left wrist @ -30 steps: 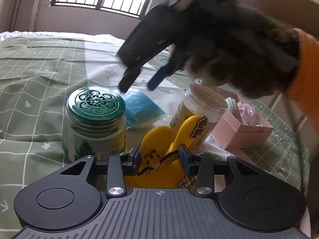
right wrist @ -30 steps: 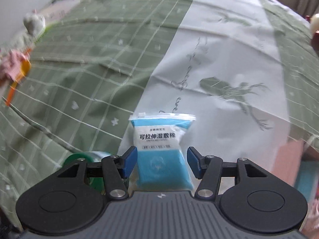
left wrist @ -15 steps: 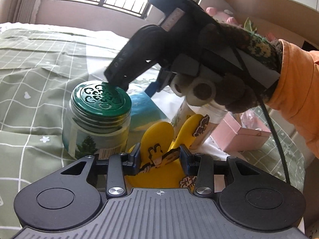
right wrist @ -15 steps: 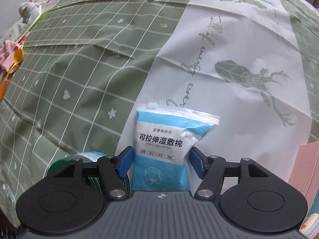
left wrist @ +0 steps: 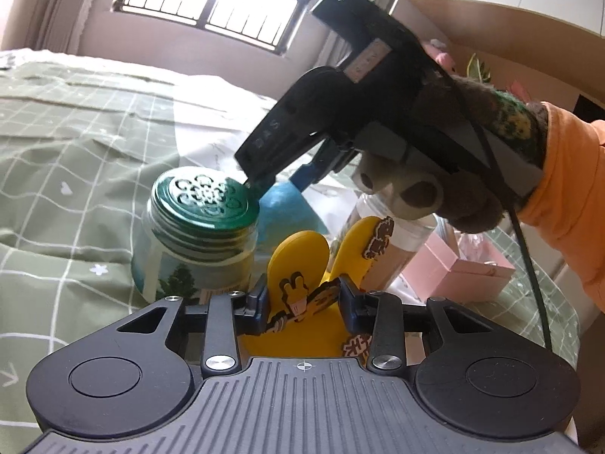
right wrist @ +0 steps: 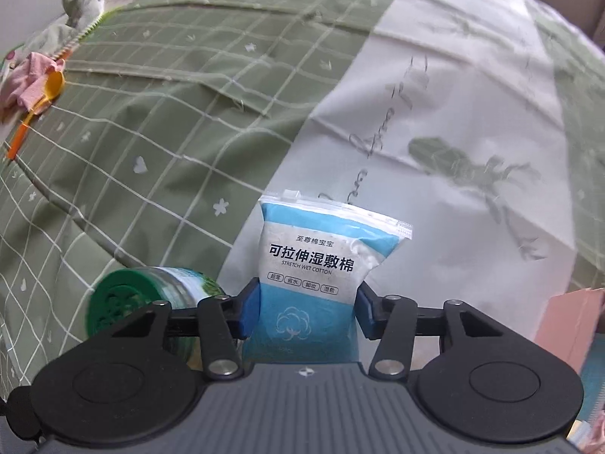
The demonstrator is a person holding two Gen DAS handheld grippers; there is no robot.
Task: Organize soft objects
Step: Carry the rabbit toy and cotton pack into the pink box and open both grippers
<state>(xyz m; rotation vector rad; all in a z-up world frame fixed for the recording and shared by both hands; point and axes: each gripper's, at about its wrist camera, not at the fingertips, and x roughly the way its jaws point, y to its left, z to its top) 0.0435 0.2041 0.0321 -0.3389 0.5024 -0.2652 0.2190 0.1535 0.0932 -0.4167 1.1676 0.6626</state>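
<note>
Lowered since before, the right gripper was closed around the glossy blue cotton pouch on the checked bedspread; the left gripper pinched flat yellow rubber slippers beside a ribbed green-lidded jar.

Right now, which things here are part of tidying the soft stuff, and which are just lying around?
Part of the job:
blue cotton pad bag, between the right tongs
yellow soft toy, in the left tongs

Lying about:
green-lidded jar
pink box
yellow scoop

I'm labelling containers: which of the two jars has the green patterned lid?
The glass jar left of the yellow toy, with a tree label; the other jar, right of it, lacks one.
</note>
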